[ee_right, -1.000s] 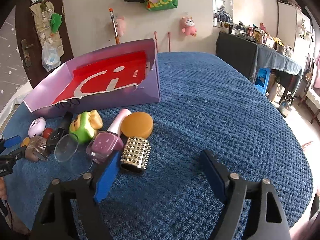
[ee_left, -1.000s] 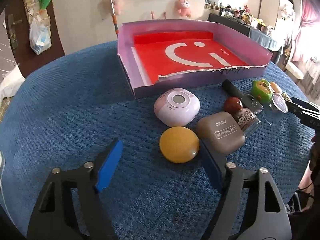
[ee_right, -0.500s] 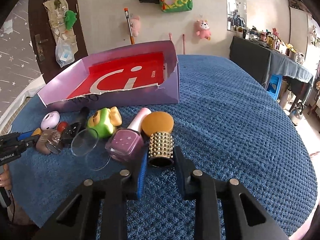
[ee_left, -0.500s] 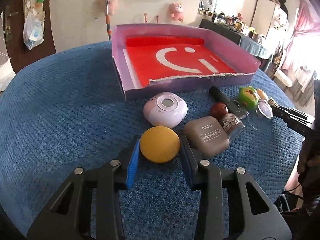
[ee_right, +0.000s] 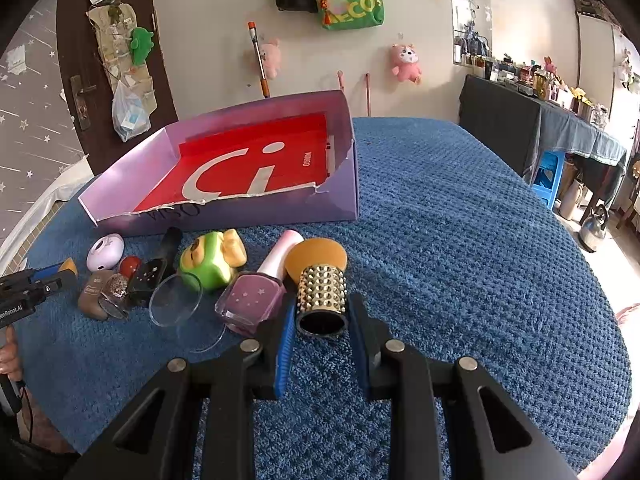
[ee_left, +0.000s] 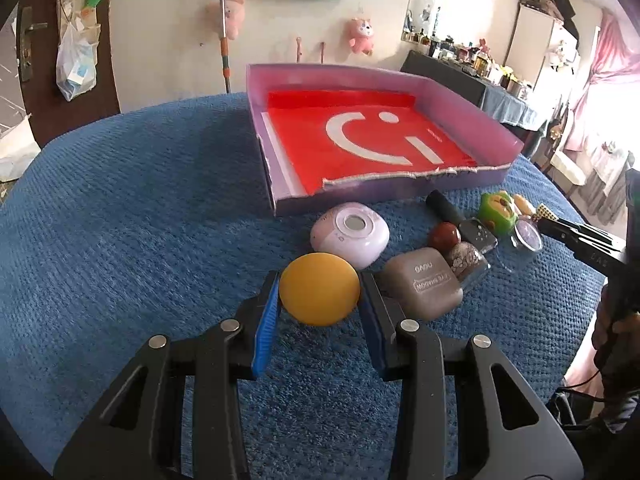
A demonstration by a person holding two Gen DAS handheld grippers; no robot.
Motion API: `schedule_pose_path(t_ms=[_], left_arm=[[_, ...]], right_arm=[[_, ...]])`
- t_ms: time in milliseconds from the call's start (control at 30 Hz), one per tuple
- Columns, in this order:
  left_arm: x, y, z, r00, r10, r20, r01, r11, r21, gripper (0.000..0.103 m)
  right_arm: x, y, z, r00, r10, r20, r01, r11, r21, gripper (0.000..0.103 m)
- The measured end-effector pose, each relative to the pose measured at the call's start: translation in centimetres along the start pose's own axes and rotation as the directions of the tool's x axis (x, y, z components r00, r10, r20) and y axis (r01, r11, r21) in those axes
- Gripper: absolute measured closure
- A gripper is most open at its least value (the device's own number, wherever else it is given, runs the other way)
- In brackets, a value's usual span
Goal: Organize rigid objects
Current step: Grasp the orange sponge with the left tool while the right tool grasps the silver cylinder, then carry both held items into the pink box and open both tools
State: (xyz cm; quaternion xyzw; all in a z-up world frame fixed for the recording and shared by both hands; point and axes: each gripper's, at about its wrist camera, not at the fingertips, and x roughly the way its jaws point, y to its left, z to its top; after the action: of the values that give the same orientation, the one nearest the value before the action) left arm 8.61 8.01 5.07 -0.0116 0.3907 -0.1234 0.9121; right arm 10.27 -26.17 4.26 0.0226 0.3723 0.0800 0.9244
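A: Blue pads of the left gripper (ee_left: 320, 300) press on either side of a yellow-orange round piece (ee_left: 319, 289); the jaws stand narrowly apart, clamped on it. Just right of the right-hand pad lies a taupe compact (ee_left: 424, 284), and just beyond the yellow-orange round piece a lilac rounded case (ee_left: 351, 234).

B: And the right gripper (ee_right: 322, 316)?

A: Its jaws are drawn in on a gold studded cylinder (ee_right: 322, 300), which lies on its side with its dark open end towards the camera. Touching the left-hand pad is a pink nail polish bottle (ee_right: 250, 298); directly behind the gold studded cylinder sits an orange sponge (ee_right: 316, 256).

B: Further out from the right gripper, to the left?

A: A clear round lid (ee_right: 175, 299), then a green and yellow toy (ee_right: 210, 260), a dark polish bottle (ee_right: 154, 270), a glitter polish bottle (ee_right: 116, 292) and a red ball (ee_right: 130, 265). All rest on the blue textured cloth (ee_right: 460, 240).

B: Farthest from both grippers?

A: A purple cardboard tray (ee_left: 472, 104) with a red lining, its near wall torn along the top edge. It stands beyond the row of small items and holds none of them.
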Motion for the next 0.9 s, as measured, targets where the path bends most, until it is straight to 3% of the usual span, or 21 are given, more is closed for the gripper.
schedule_pose_path(t_ms=[233,400,500,567,900], left_arm=[[-1.4,0.2,3.4,0.998,-0.010,0.068,0.009,1.000,0.020,0.067],[-1.3,-0.1,6.9,0.996,-0.050,0.075,0.047,0.998,0.041,0.067],[-0.6,-0.6,9.4,0.995,-0.085,0.050,0.082,0.995,0.059,0.067],[0.2,-1.1,10.3,0.997,-0.070,0.029,0.067,0.995,0.077,0.067],[6.2,-2.9,12.6,0.990,-0.026,-0.141,0.049,0.985,0.163,0.067]], right_arm=[[-0.7,0.0,1.8,0.999,-0.002,0.040,0.004,0.999,-0.039,0.076],[-1.1,0.6,5.2,0.996,0.023,0.084,-0.015,0.996,-0.091,0.076],[-0.9,1.2,7.6,0.995,0.028,0.100,-0.015,0.991,-0.132,0.076],[-0.2,1.5,9.1,0.995,0.038,0.089,-0.024,0.987,-0.158,0.076],[6.4,3.2,13.7,0.996,-0.012,-0.085,-0.014,0.954,-0.299,0.076]])
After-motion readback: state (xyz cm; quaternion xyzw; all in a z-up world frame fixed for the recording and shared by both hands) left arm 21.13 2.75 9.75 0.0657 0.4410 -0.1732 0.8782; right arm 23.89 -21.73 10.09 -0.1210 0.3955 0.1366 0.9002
